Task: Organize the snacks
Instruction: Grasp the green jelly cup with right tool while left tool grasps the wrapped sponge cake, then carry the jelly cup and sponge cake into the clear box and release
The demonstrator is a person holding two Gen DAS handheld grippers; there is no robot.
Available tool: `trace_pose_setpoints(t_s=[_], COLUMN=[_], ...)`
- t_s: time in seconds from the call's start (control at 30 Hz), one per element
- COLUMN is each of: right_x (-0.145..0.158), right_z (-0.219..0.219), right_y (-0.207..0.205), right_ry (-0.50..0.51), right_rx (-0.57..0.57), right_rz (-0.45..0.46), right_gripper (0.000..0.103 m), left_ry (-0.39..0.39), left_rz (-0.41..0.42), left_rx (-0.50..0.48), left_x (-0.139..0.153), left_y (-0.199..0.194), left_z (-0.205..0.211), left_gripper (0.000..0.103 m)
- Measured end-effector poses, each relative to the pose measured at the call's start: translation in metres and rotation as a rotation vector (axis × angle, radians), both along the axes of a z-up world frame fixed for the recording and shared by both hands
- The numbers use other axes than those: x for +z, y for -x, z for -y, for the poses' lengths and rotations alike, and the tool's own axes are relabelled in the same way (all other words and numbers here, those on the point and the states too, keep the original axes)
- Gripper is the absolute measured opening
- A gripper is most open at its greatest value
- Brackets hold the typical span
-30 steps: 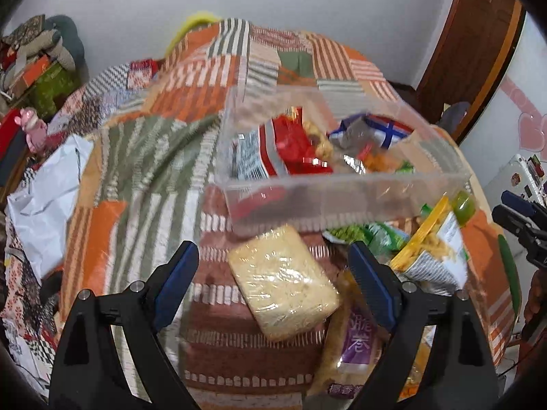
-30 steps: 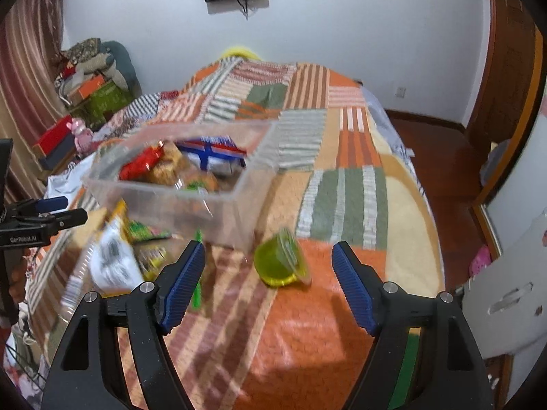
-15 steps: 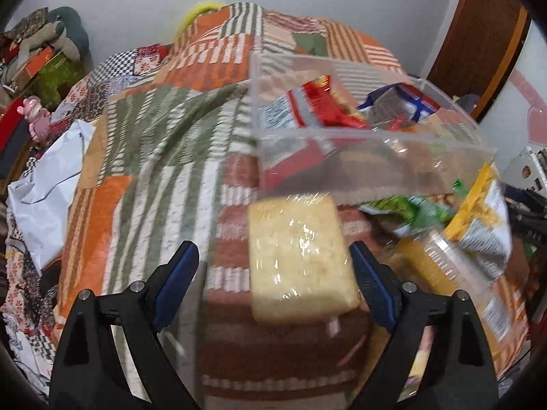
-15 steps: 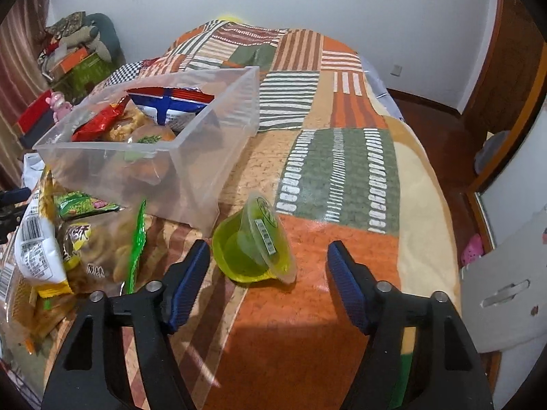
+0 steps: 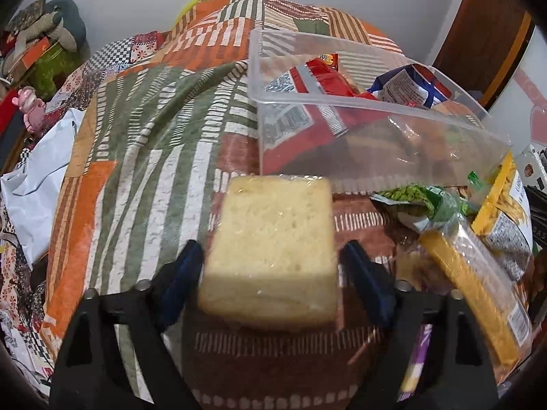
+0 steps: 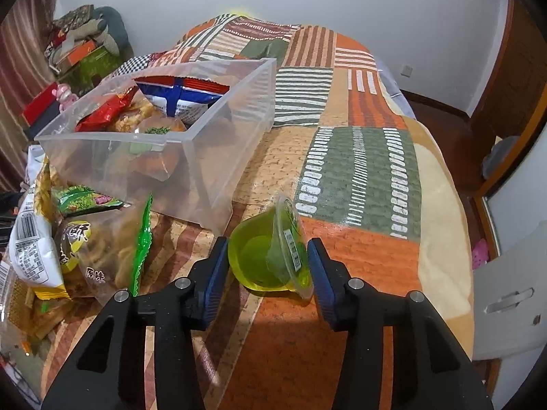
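Fingers of the right gripper (image 6: pixel 267 266) pinch the green jelly cup (image 6: pixel 270 256), which lies tipped on the bedspread (image 6: pixel 359 164) near the right corner of the clear bin (image 6: pixel 212 157); we have just seen them closing. Fingers of the left gripper (image 5: pixel 271 283), also just closing, flank the wrapped cake slice (image 5: pixel 271 246) in front of the bin; whether their pads press it yet we cannot tell. We judge the cup light, its thin wall springy and slick, best held across the body below the rim. The cake looks soft and crushable, so we would take it gently by its side faces. More snack bags (image 6: pixel 51 239) lie loose to the left.
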State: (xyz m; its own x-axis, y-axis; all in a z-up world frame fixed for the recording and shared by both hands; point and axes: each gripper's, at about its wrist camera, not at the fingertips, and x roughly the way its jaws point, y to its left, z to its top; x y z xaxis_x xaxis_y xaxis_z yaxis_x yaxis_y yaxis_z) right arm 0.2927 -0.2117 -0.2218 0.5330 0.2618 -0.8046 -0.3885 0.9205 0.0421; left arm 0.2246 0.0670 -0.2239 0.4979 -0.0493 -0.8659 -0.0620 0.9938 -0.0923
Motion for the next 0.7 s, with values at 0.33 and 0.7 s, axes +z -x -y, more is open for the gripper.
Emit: trace_pose_setpoints(t_s=[0.33, 0.7], right_x=[0.015, 0.058], right_z=[0.01, 0.007], right_y=[0.017, 0.033], right_ry=[-0.051, -0.125], right_rx=[-0.015, 0.001], right_rz=[0.023, 0.107], right_gripper=[0.041, 0.041], left_ry=[-0.012, -0.002], left_rz=[0.029, 0.128], left_rx=[0.003, 0.024], left_x=[0.008, 0.054], left_y=[0.013, 0.04], left_z=[0.0, -0.007], left_gripper=[0.056, 0.056])
